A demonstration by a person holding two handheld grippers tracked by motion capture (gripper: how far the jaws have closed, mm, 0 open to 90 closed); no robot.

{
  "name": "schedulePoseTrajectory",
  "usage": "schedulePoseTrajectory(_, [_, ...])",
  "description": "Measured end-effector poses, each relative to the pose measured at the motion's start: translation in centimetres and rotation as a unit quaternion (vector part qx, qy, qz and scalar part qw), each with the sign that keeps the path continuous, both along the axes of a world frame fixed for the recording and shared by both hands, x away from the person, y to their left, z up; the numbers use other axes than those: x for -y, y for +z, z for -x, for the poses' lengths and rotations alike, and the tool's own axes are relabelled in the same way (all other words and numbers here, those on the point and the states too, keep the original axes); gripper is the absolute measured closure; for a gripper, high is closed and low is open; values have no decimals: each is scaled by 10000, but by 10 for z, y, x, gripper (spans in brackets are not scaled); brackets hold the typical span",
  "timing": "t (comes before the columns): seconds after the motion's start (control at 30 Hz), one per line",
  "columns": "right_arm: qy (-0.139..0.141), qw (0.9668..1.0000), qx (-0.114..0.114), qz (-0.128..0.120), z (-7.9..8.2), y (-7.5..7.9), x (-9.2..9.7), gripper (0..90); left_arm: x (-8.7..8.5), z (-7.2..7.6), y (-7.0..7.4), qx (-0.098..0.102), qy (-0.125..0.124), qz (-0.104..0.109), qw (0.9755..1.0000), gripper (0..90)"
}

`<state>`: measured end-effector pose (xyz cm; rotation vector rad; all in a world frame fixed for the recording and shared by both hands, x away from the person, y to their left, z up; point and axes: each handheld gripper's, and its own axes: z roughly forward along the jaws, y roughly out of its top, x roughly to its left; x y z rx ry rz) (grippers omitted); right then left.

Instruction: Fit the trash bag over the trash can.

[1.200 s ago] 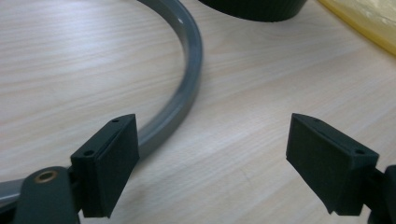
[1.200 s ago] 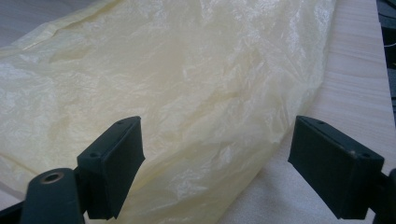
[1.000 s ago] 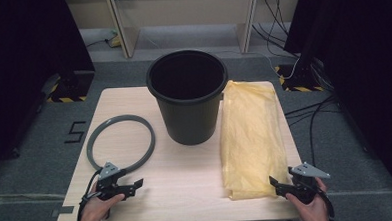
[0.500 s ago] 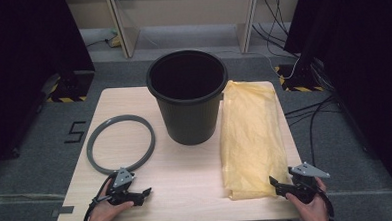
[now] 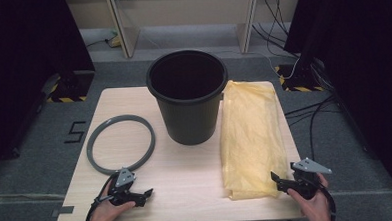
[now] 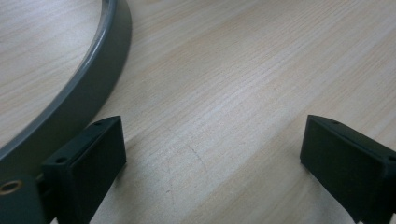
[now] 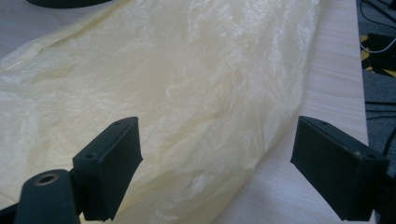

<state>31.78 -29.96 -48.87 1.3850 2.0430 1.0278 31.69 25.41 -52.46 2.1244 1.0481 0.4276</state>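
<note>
A grey plastic ring (image 5: 119, 119) lies flat on the left of the wooden table (image 5: 187, 191). A black bucket (image 5: 189, 116) stands upright in the middle. A folded yellow plastic bag (image 5: 250, 138) lies along the right side. My left gripper (image 5: 146, 194) rests near the front edge, just below the ring, and its jaws have just been opening. In the left gripper view it (image 6: 210, 135) stands open over bare wood, with the ring (image 6: 93, 84) beside its left jaw. My right gripper (image 5: 276, 179) is open at the bag's near right corner. The bag (image 7: 177, 84) lies in front of its (image 7: 215, 135) jaws.
Grey carpet floor surrounds the table. Black cables (image 5: 309, 110) trail on the floor at the right. Light wooden furniture legs (image 5: 120, 23) stand behind the table. Bare wood lies between the two grippers along the front edge.
The ring's near edge has come away from the left gripper and the ring has settled flat. The left gripper has shifted slightly right. The right gripper has stayed still.
</note>
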Motion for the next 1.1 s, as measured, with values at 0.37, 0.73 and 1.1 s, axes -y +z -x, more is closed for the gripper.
schedulePoseTrajectory(0.37, [68, 9995, -296, 78, -30, 0, 5, 161, 1, 0, 0, -5, 4, -13, 10000, 33])
schedulePoseTrajectory(0.73, [-123, 9962, -763, 398, -62, -9, -2, 160, 1, 0, 0, -5, 4, -13, 10000, 32])
schedulePoseTrajectory(1.1, [-65, 9908, -1196, 637, -67, -16, -18, 33, 1, 0, 0, -5, 6, -11, 10000, 33])
